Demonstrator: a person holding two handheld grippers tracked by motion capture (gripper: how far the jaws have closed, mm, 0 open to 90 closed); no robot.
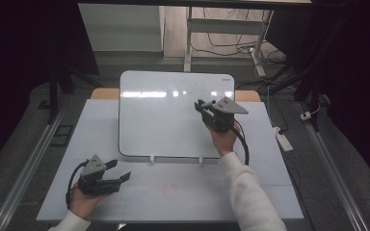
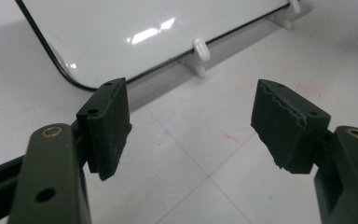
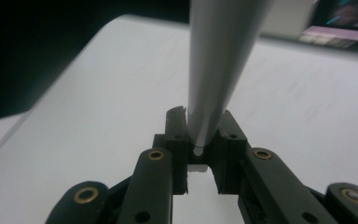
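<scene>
A white whiteboard lies tilted on the pale table, its lower edge held by small white clips. My right gripper hovers over the board's right part and is shut on a grey marker, which stands up between its jaws over the whiteboard. My left gripper rests low at the table's front left, open, with nothing between its fingers. Ahead of it are the whiteboard's rounded corner and one clip.
A white power strip and cables lie on the floor right of the table. Metal rails run along both sides. A desk frame stands behind the board. Faint red marks dot the tabletop.
</scene>
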